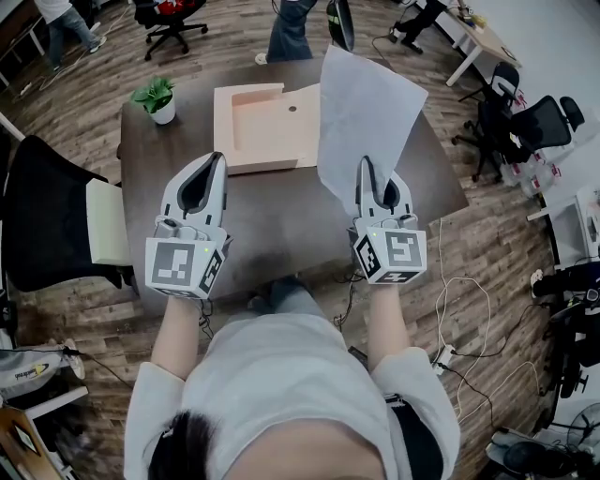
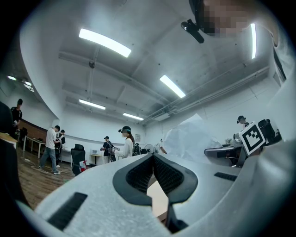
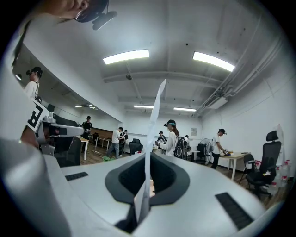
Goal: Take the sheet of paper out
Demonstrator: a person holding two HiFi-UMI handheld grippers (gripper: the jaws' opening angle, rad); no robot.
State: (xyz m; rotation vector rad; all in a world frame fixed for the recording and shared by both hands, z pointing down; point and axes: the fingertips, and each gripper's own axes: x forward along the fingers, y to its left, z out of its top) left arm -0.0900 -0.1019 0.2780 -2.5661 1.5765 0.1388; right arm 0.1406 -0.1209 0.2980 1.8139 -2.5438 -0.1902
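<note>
My right gripper [image 1: 366,165] is shut on the lower edge of a white sheet of paper [image 1: 364,111], which stands up in the air over the right half of the dark table [image 1: 281,225]. In the right gripper view the paper [image 3: 155,115] shows edge-on, pinched between the jaws of the right gripper [image 3: 149,156]. A pale flat open box [image 1: 267,127] lies on the table behind, to the left of the sheet. My left gripper [image 1: 217,159] hovers over the table's left half, shut with nothing in it [image 2: 152,156]. From the left gripper view the sheet [image 2: 192,136] appears to the right.
A potted plant [image 1: 157,97] stands at the table's far left corner. A black chair with a cream cushion [image 1: 56,220] sits left of the table, and office chairs [image 1: 525,127] are at the right. People stand beyond the table [image 1: 291,28]. Cables [image 1: 459,319] trail on the floor.
</note>
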